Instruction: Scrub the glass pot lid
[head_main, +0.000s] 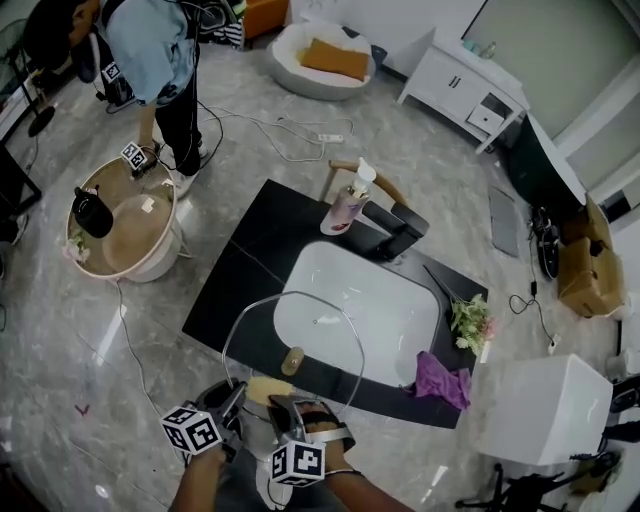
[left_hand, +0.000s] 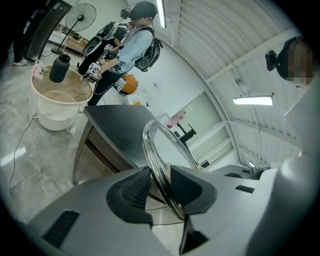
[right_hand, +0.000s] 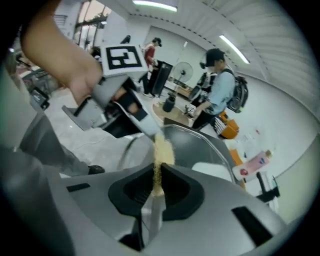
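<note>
The glass pot lid stands on edge over the front rim of the black counter, its knob facing the sink. My left gripper is shut on the lid's lower metal rim, which runs between both pads of the left gripper. My right gripper is shut on a yellow sponge. In the right gripper view the sponge sticks out of the right gripper and lies against the lid, close beside the left gripper.
A white sink is set in the counter, with a dark faucet and a pink soap bottle behind it. A purple cloth and flowers lie at its right. A person stands by a round table at far left.
</note>
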